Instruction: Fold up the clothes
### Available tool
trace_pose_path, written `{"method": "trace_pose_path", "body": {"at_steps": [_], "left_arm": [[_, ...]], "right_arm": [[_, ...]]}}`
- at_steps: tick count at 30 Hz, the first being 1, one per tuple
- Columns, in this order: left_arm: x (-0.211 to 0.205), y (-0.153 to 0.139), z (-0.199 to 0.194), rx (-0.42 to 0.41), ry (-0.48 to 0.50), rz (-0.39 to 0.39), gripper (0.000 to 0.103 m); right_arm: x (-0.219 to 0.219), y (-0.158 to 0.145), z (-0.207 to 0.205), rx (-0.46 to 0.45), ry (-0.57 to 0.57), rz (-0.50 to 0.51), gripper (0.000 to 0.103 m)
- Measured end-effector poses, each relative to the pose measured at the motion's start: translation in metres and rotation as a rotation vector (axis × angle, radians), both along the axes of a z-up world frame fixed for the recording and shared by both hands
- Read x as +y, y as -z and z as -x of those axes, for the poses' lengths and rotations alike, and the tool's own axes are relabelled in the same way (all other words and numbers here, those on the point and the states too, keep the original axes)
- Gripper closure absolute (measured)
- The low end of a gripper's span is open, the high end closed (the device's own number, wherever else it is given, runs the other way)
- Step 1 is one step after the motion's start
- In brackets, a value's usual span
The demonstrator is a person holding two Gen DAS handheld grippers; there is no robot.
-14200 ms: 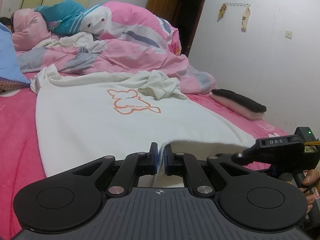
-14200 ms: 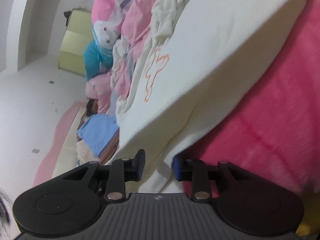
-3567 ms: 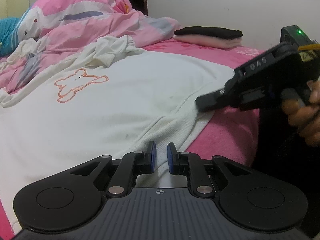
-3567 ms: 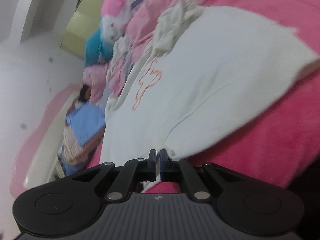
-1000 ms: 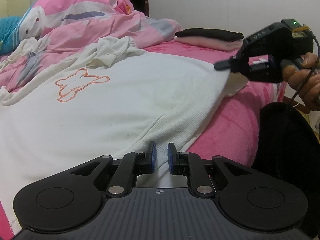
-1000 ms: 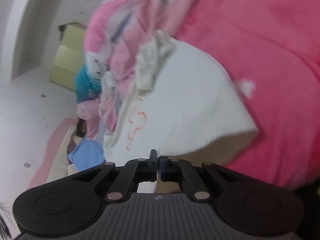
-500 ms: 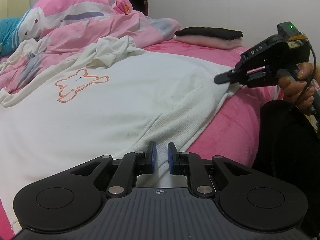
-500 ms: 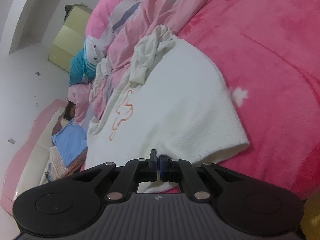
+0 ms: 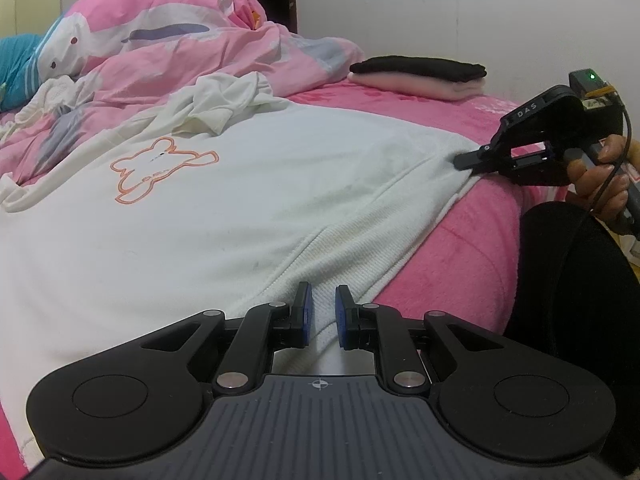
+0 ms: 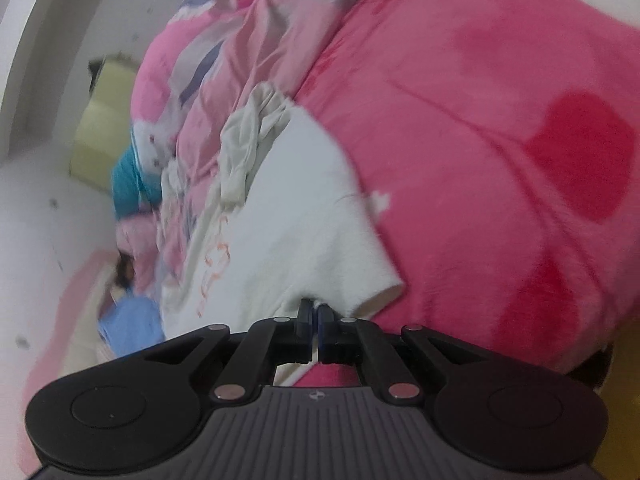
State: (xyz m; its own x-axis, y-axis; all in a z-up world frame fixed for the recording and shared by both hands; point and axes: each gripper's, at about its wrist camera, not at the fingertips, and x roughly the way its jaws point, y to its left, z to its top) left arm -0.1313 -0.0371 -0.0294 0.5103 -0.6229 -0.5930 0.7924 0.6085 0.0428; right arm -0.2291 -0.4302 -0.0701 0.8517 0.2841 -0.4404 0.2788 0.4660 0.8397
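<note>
A white sweatshirt (image 9: 248,200) with an orange bear outline is spread flat on the pink bed (image 9: 460,248), its ribbed hem lying nearest the claws and its crumpled hood end farthest from them. The left claw (image 9: 321,314) is seen with its blue pads a little apart, the ribbed hem running between them; no firm clamp can be read. The right claw (image 10: 314,322) is pressed together on the hem corner of the sweatshirt (image 10: 304,248), and in the left view it (image 9: 472,159) is seen off to the right of the left claw, at the far hem corner.

The cloth is judged soft, limp and light, with a thick fleecy body that will sag between two holds and drag on the plush bed cover. The ribbed band is judged the firmest place to be gripped, at its two corners, so that the hem can be kept taut. A folded black and pink stack (image 9: 420,74) lies beyond the right claw.
</note>
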Motion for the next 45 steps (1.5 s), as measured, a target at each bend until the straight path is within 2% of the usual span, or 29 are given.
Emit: {"method": "trace_pose_path", "body": {"at_steps": [5,13,18,23,28,31,32,33,37,41,45], "left_arm": [[0.0,0.001,0.0,0.0,0.001,0.002,0.089],[0.0,0.001,0.0,-0.001,0.002,0.003,0.089],[0.0,0.002,-0.001,-0.001,0.003,0.004,0.089],[-0.001,0.001,0.001,-0.004,0.002,-0.001,0.089],[-0.002,0.001,0.001,-0.005,0.0,-0.006,0.089],[-0.001,0.001,0.001,-0.005,0.002,-0.004,0.089],[-0.001,0.002,0.001,-0.006,0.003,-0.002,0.089],[0.0,0.002,0.001,-0.006,0.004,0.0,0.089],[0.0,0.002,0.001,-0.009,0.009,0.0,0.089],[0.001,0.002,0.0,-0.006,0.013,0.005,0.089],[0.001,0.002,0.0,-0.004,0.015,0.005,0.089]], "right_arm": [[-0.023,0.017,0.015,-0.01,0.111,-0.166,0.102],[-0.029,0.003,0.035,0.025,0.19,-0.111,0.101],[-0.026,-0.023,0.049,0.02,0.24,0.01,0.098],[-0.008,-0.042,0.031,-0.016,0.137,0.132,0.098],[0.017,-0.054,-0.007,-0.005,-0.004,0.342,0.098],[0.024,-0.049,-0.028,0.067,-0.046,0.512,0.099],[0.022,-0.042,-0.034,0.086,-0.049,0.559,0.103],[0.02,-0.038,-0.038,0.095,-0.048,0.583,0.103],[0.011,-0.034,-0.041,0.073,-0.03,0.546,0.103],[0.031,-0.047,-0.036,0.075,-0.024,0.667,0.103],[0.057,-0.065,-0.034,0.013,-0.129,0.701,0.103]]}}
